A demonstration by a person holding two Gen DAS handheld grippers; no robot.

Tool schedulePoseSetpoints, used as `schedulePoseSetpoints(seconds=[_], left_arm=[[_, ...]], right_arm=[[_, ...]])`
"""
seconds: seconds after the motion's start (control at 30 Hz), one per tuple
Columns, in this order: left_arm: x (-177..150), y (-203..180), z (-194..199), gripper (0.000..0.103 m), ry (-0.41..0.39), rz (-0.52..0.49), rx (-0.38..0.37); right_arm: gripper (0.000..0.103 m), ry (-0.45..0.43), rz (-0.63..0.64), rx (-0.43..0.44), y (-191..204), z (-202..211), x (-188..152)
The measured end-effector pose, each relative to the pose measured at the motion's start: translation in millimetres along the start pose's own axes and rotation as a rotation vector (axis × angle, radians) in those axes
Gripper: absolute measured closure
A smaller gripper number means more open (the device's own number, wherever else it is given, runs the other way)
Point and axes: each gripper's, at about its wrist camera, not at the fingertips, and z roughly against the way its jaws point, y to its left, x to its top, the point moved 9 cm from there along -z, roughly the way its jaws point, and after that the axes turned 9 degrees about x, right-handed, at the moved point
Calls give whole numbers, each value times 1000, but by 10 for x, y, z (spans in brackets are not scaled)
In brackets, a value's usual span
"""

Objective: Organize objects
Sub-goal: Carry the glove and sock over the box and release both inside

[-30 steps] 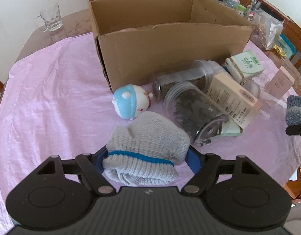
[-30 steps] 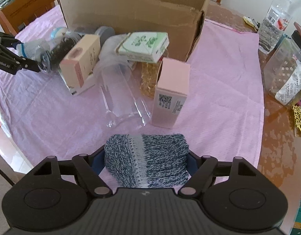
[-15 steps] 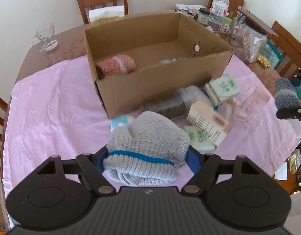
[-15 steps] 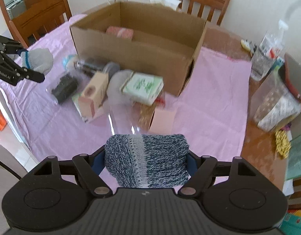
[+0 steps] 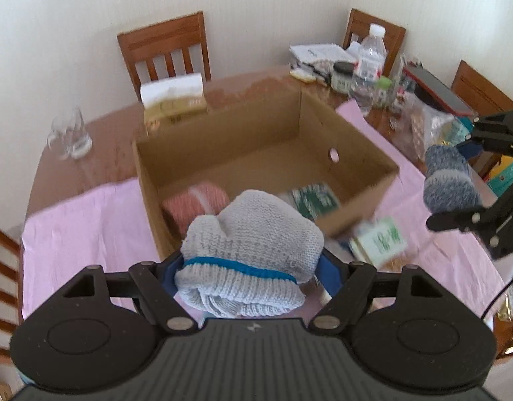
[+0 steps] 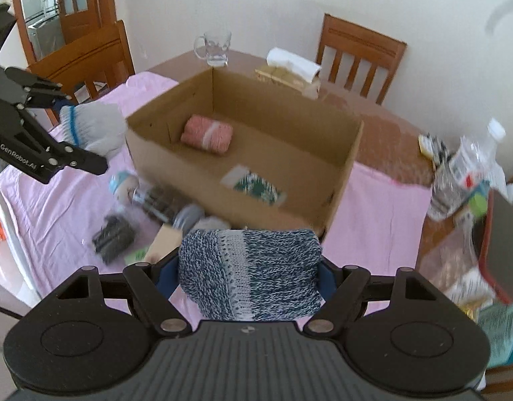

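My left gripper [image 5: 249, 267] is shut on a light grey knitted bundle with a blue stripe [image 5: 253, 250], held high over the near wall of the open cardboard box [image 5: 356, 153]. My right gripper [image 6: 249, 274] is shut on a dark blue-and-white knitted bundle [image 6: 253, 274], held up at the box's near right corner [image 6: 343, 180]. Each gripper shows in the other's view: the right gripper [image 5: 457, 183] at the right edge, the left gripper [image 6: 79, 130] at the left edge. Inside the box lie a pink knitted roll [image 6: 207, 135] and a green-and-white packet [image 6: 254, 185].
Jars with dark contents [image 6: 116, 234], a small blue-and-white figure [image 6: 122, 183] and a green-printed box [image 5: 380, 240] lie on the pink cloth [image 5: 82, 220] in front of the cardboard box. A glass mug [image 6: 214, 46], a tissue box [image 5: 172, 100], a water bottle [image 5: 370, 56] and wooden chairs ring the table.
Both grippers rose well above the table with their knitted bundles still clamped. The views now look down into the box, showing the pink roll and the packet inside.
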Motion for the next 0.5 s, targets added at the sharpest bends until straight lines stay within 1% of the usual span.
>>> schedulePoseSetpoints(seconds=[0.1, 0.23, 0.3, 0.33, 0.37, 0.5], left_arm=[[175, 38, -133, 25, -5, 11, 13], [292, 97, -311, 25, 3, 39, 22], [319, 130, -385, 17, 5, 54, 30], [327, 147, -418, 10, 8, 62, 31], [324, 168, -438, 9, 10, 73, 36], [271, 217, -505, 9, 29, 85, 38]], right_arm=[[21, -12, 17, -2, -41, -54, 162], [21, -27, 25, -5, -136, -147, 361], [21, -31, 23, -5, -181, -186, 438], [21, -33, 25, -6, -201, -202, 469], [21, -33, 27, -6, -218, -223, 491], [21, -27, 20, -2, -301, -325, 577]])
